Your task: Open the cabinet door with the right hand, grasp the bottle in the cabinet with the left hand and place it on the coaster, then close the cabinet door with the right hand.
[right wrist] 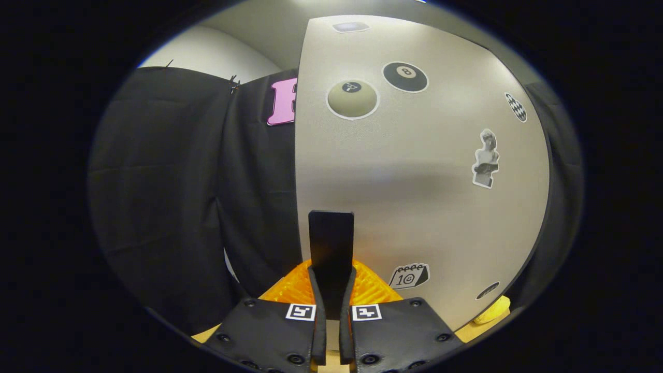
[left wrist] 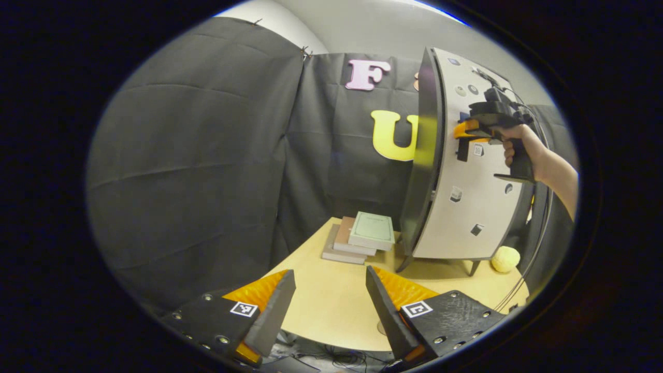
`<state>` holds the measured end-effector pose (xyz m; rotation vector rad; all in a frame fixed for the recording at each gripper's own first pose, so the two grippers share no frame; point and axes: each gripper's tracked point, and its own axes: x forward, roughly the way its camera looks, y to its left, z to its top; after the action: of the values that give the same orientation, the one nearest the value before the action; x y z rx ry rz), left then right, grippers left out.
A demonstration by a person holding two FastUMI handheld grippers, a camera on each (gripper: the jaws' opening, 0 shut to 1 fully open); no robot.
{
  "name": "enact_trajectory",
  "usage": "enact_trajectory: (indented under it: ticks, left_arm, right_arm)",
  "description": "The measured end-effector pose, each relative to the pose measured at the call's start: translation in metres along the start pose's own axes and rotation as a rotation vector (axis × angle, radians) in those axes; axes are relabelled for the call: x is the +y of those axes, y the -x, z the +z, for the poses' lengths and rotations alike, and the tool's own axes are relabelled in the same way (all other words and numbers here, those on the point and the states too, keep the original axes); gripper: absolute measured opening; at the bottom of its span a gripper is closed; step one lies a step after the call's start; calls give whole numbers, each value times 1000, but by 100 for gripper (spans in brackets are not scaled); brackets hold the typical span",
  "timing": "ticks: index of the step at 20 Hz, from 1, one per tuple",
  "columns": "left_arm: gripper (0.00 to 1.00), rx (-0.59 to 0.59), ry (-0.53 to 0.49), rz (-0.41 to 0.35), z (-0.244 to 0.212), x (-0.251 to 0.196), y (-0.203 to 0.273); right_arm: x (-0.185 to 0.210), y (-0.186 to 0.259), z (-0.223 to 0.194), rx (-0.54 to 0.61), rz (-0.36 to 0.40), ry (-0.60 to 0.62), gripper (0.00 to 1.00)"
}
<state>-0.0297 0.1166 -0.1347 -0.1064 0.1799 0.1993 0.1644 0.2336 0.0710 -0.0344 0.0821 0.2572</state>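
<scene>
The cabinet (left wrist: pixel 424 155) stands on short legs at the back right of the table, its dark glossy side turned toward me. Stickers dot its pale door (right wrist: pixel 414 171), which spans most of the right gripper view. My right gripper (right wrist: pixel 331 269) is shut on the door's black upright handle (right wrist: pixel 331 238), both fingers pressing it. From the left gripper view, that right gripper (left wrist: pixel 469 132) is held by a hand against the door front (left wrist: pixel 466 207). My left gripper (left wrist: pixel 329 272) hovers open over the table's near edge, nothing between its fingers. The cabinet's inside is hidden.
A stack of three books (left wrist: pixel 362 235) lies on the light wooden table (left wrist: pixel 331 311) left of the cabinet. A yellow ball (left wrist: pixel 505 259) rests by the cabinet's right leg. Cables hang below the table's front edge.
</scene>
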Motion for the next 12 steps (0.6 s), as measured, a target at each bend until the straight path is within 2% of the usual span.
enact_trajectory:
  ticks: [2,5,7,8,10,12]
  left_arm:
    - [85,2,-6,-13,-5,-6,5]
    - [83,-3,-29,-10,-11,-12,15]
    - [87,11,-39,-1,-19,-17,28]
    - [82,25,-45,7,-22,-20,36]
    - [85,34,-54,30,-22,-29,51]
    - [84,36,-54,50,-20,-43,61]
  right_arm:
    - [-2,7,-1,6,36,22,11]
    - [-4,20,-5,32,128,11,12]
    - [-7,25,-4,18,163,8,11]
    - [-8,28,-4,12,183,10,11]
    - [-9,32,-4,1,229,13,12]
    - [-11,33,-5,-2,281,11,12]
